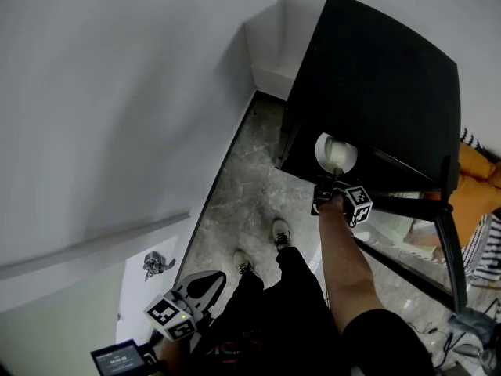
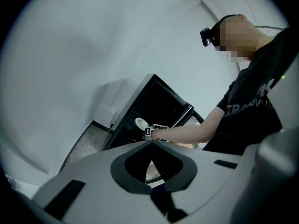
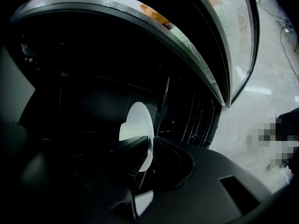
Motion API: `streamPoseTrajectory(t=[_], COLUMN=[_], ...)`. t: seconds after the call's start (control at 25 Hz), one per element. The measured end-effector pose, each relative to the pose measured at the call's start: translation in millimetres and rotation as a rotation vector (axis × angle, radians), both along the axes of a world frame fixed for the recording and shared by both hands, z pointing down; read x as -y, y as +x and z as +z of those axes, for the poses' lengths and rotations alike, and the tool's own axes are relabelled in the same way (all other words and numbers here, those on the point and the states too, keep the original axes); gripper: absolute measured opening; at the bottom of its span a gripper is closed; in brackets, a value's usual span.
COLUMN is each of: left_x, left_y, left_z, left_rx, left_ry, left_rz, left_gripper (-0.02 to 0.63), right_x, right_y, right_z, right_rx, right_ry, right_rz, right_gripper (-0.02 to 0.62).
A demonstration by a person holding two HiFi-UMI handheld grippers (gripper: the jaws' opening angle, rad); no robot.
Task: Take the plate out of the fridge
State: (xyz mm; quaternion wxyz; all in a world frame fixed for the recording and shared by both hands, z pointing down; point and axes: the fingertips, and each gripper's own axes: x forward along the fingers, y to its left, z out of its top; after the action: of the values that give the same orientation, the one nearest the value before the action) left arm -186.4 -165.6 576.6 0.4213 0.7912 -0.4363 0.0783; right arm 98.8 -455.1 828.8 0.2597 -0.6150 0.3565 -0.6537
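Observation:
A white plate (image 1: pixel 335 152) stands on edge at the open front of the black fridge (image 1: pixel 376 77). My right gripper (image 1: pixel 336 185) reaches up to it and is shut on the plate's lower rim. In the right gripper view the plate (image 3: pixel 138 120) sits upright between the two dark jaws of the right gripper (image 3: pixel 150 141), against the dark fridge interior. My left gripper (image 1: pixel 210 282) hangs low at the bottom left, far from the fridge. In its own view the left gripper (image 2: pixel 152 141) has its tips together with nothing in them, and the plate (image 2: pixel 141 122) shows small in the distance.
The fridge's glass door (image 1: pixel 427 210) stands open to the right. Wire shelves (image 3: pixel 196 115) line the inside. A white wall (image 1: pixel 117 92) runs along the left of the marbled floor (image 1: pixel 243 202). Another person in orange (image 1: pixel 481 175) is at the right edge. A white sheet (image 1: pixel 153 276) lies lower left.

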Motion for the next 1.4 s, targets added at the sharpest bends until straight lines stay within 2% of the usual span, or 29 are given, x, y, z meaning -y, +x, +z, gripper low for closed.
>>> streamPoseTrajectory(t=[0.16,0.6,1.16,1.4], left_x=[1,2,-3,1], left_y=[5,11,10,12], left_z=[0,0,2,0], left_rx=[0.001,0.003,0.002,-0.025], left_ry=[0.004,0.008,-0.008,0.006], left_rz=[0.014,0.025,0.014,0.011], left_gripper=[0.005,0.005,0.005,0.005], right_x=[-4,-27,-8,-2], right_y=[-1,-9,-16,-17], right_z=[-2,-1,9,10], right_rx=[-0.001,0.025,0.112,0.130], right_ry=[0.011,-0.001,0.063,0.108], right_rz=[-0.037,-0.049,0.000,-0.024], right_gripper=[0.035,0.034,0.035,0.035])
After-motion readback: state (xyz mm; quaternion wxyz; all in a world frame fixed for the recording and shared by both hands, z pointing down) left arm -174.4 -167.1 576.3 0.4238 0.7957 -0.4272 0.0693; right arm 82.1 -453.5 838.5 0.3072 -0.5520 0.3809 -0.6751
